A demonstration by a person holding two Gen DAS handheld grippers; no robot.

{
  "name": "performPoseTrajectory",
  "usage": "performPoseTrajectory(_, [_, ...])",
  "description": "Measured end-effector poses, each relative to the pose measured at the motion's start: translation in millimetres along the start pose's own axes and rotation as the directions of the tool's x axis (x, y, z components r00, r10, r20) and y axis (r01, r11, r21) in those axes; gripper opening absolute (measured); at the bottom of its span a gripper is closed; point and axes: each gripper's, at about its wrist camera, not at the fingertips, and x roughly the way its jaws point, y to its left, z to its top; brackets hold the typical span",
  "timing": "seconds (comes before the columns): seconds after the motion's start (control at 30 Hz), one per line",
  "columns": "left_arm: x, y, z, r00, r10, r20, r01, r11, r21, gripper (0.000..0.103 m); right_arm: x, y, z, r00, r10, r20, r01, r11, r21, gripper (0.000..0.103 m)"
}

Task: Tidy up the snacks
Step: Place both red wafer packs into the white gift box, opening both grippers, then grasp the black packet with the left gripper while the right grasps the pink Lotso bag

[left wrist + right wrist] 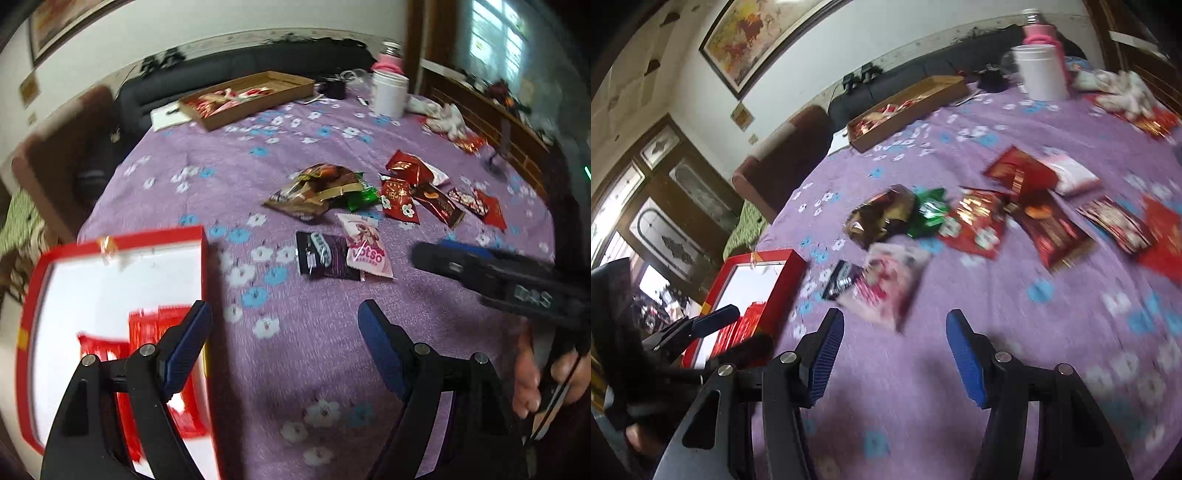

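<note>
Loose snack packets lie on a purple flowered tablecloth (pixel 229 173): a pink packet (pixel 365 247), a black packet (pixel 321 254), a brown bag (pixel 314 188), a green packet (pixel 364 195) and several red packets (pixel 402 184). A red box (pixel 110 332) with a white inside holds red packets at the left. My left gripper (pixel 284 325) is open and empty, its left finger over the box edge. My right gripper (pixel 894 332) is open and empty, just short of the pink packet (pixel 886 288). It also shows at the right of the left wrist view (pixel 436 254).
A cardboard tray (pixel 251 98) with snacks sits at the far side of the table. A white tub (pixel 389 92), a pink bottle (pixel 388 66), a black cup (pixel 334 86) and crumpled white cloth (pixel 443 116) stand at the back right. A dark sofa (pixel 229 70) lies behind.
</note>
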Motion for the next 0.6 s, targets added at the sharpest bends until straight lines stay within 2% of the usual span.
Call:
performPoseTrajectory(0.07, [1.6,4.3,3.2,0.999,0.046,-0.003,-0.046,0.999,0.019,0.082,13.7,5.3,6.3,1.000,0.004,-0.025,-0.004,1.000,0.002,0.059])
performPoseTrajectory(0.23, [2.9,18.0,6.9,0.999,0.036,-0.017,-0.036,0.999,0.024,0.082,38.3,9.5,17.3,0.998,-0.024,-0.062,0.026,0.999,0.032,0.058])
performPoseTrajectory(0.3, [5.2,20.5,11.4,1.000,0.009,-0.019,-0.009,1.000,0.008,0.082,47.4,6.0,20.3,0.995,-0.019,-0.094,0.025,0.998,0.057,0.057])
performPoseTrajectory(0.33, [7.5,22.3,14.8,1.000,-0.015,-0.026,0.015,1.000,-0.017,0.082,53.1,3.2,19.8,0.993,-0.014,-0.119,0.023,0.997,0.067,0.049])
performPoseTrajectory(0.4, [13.1,23.1,20.2,0.999,-0.033,-0.040,0.031,0.998,-0.059,0.082,54.4,2.3,19.4,0.993,-0.020,-0.114,0.027,0.998,0.056,0.040])
performPoseTrajectory(0.47, [19.1,21.3,25.3,0.998,-0.037,-0.053,0.032,0.995,-0.095,0.082,52.3,1.9,19.2,0.992,-0.050,-0.113,0.053,0.998,0.021,0.040])
performPoseTrajectory(0.53, [25.0,16.1,29.5,0.997,-0.041,-0.062,0.033,0.992,-0.119,0.082,46.1,-0.1,18.4,0.989,-0.113,-0.096,0.111,0.993,-0.026,0.039])
performPoseTrajectory(0.6, [31.5,7.3,32.9,0.997,-0.019,-0.077,0.009,0.992,-0.128,0.082,40.0,-6.3,18.3,0.986,-0.142,-0.090,0.139,0.989,-0.044,0.039])
